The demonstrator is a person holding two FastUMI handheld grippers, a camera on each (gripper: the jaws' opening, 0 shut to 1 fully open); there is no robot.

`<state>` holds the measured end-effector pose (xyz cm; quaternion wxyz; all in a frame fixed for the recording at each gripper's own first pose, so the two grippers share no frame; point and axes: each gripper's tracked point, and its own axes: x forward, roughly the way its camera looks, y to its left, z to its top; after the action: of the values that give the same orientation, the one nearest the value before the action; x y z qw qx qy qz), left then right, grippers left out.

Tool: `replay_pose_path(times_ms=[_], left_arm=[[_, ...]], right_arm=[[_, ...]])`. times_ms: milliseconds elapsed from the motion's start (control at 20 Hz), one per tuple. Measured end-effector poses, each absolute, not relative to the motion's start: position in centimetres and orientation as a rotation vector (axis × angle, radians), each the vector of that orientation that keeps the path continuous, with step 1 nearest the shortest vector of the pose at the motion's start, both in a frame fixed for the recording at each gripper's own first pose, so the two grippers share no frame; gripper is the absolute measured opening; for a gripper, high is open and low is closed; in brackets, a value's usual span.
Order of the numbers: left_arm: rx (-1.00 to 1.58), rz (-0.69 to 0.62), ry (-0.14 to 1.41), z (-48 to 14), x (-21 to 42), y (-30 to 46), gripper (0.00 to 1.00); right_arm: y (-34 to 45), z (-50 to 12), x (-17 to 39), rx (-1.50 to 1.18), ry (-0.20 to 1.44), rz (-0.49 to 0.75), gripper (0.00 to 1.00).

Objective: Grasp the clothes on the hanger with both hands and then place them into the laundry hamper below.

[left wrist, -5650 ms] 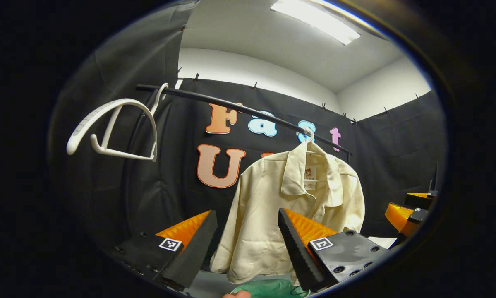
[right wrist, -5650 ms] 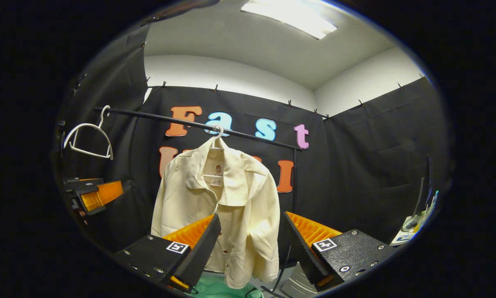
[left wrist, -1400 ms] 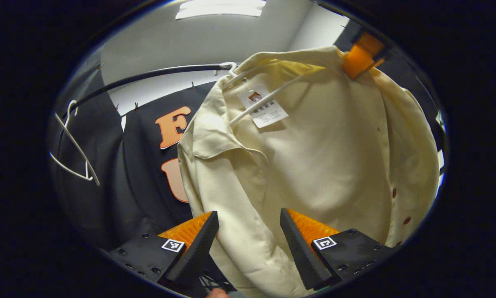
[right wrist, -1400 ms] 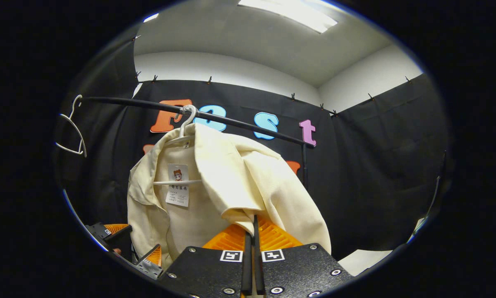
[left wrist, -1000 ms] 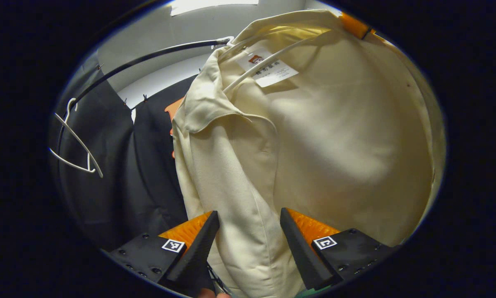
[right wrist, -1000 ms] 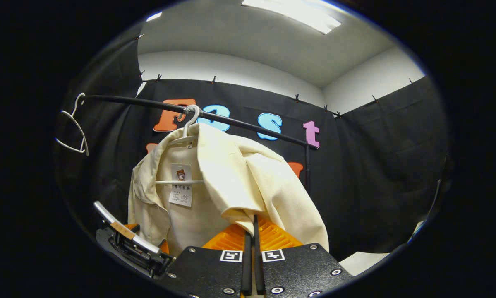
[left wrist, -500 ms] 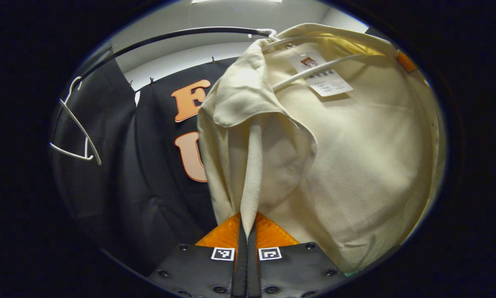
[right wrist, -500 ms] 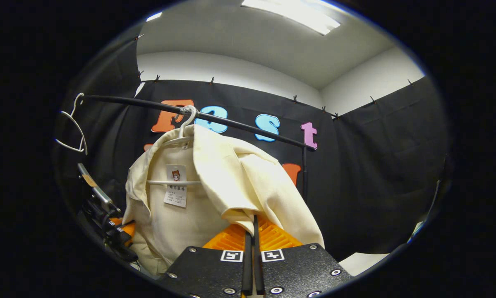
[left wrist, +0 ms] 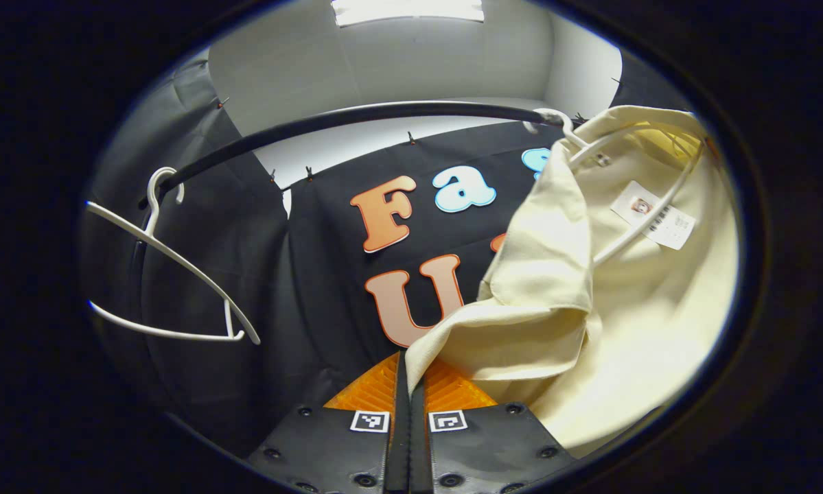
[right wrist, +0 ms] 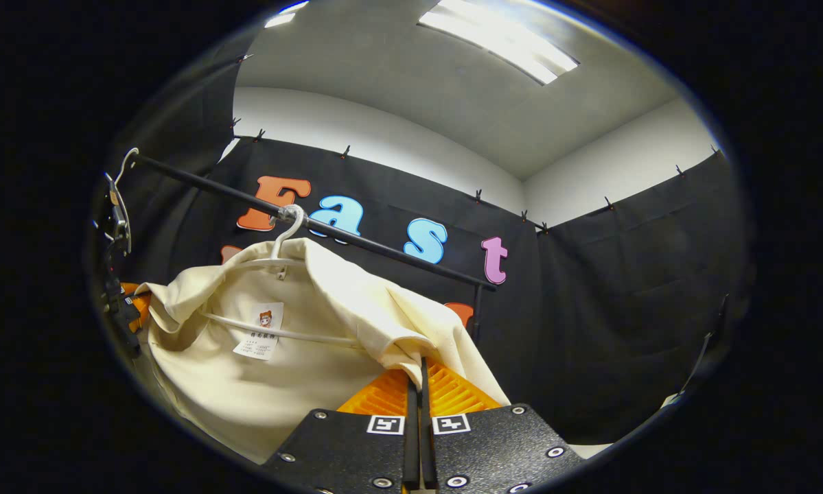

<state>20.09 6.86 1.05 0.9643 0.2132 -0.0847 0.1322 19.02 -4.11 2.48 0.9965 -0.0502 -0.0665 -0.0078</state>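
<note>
A cream shirt (left wrist: 631, 329) hangs open on a white hanger (left wrist: 641, 219) hooked over the black rail (left wrist: 342, 123). My left gripper (left wrist: 408, 374) is shut on the shirt's front edge, which is pulled out sideways from the hanger. In the right gripper view the same shirt (right wrist: 274, 384) spreads wide, and my right gripper (right wrist: 418, 374) is shut on its other front edge. The hanger (right wrist: 281, 274) still sits inside the shoulders, its hook on the rail (right wrist: 356, 243). The left gripper (right wrist: 126, 302) shows at the far left edge there, holding the cloth.
An empty white hanger (left wrist: 171, 274) hangs on the rail to the left of the shirt. Black cloth walls close the booth behind and on both sides. A rail post (right wrist: 476, 312) stands behind the shirt's right side.
The left gripper, shut on the shirt's front edge, has pulled it out to the left; the right one has lifted its edge, so the shirt now spreads wide open.
</note>
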Motion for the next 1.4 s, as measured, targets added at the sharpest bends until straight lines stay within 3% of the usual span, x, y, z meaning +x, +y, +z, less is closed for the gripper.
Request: replay_pose_path(times_ms=[250,450,650,900,1400], left_arm=[[0.418,0.355,-0.255,6.6,22.4,10.6,0.07],[0.4,0.314,-0.23,6.4,25.8,10.8,0.07],[0.386,0.321,-0.202,5.5,28.9,11.9,0.07],[0.316,0.34,-0.109,1.4,31.5,14.3,0.07],[0.364,0.337,0.081,-7.7,25.9,16.5,0.07]], right_arm=[[-7.3,6.3,20.8,-0.045,-0.153,-0.013,0.01],[-12.1,10.5,22.4,-0.094,-0.196,-0.081,0.01],[-11.2,8.9,26.9,-0.1,-0.154,-0.047,0.0],[-9.3,2.6,30.7,0.008,-0.075,0.031,0.0],[-7.4,-6.8,25.0,-0.026,0.06,0.027,0.0]])
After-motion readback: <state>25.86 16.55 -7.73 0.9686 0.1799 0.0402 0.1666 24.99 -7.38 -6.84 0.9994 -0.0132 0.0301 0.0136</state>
